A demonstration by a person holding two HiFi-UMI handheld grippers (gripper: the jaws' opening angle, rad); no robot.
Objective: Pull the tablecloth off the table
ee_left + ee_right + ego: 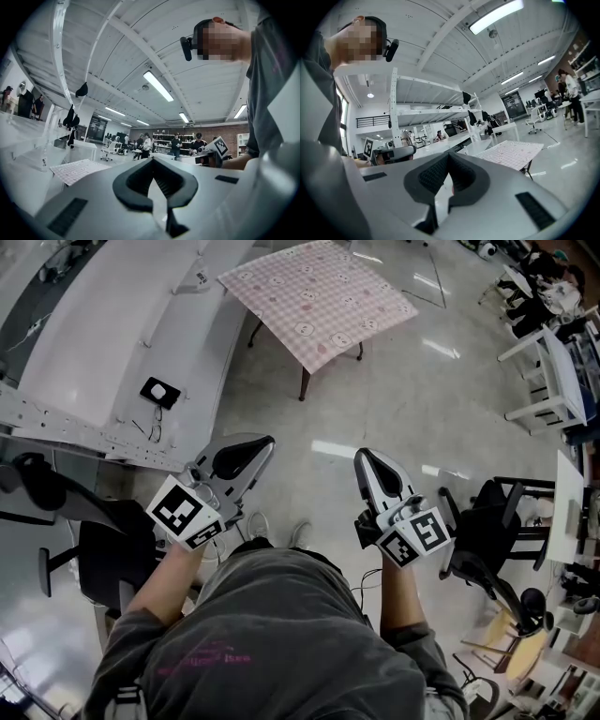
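Observation:
A pink checked tablecloth (319,296) covers a small dark-legged table (305,385) standing far ahead on the glossy floor. It also shows as a pale checked sheet in the left gripper view (75,171) and as the tablecloth (513,153) in the right gripper view. My left gripper (265,442) and right gripper (362,456) are held close to my body, well short of the table. Each has its jaws meeting at the tips with nothing between them. Both point roughly toward the table.
A long white workbench (112,343) with a black device (160,392) runs along the left. Black office chairs stand at my left (103,549) and right (497,521). White tables (562,381) line the right side. Several people (145,143) stand far back.

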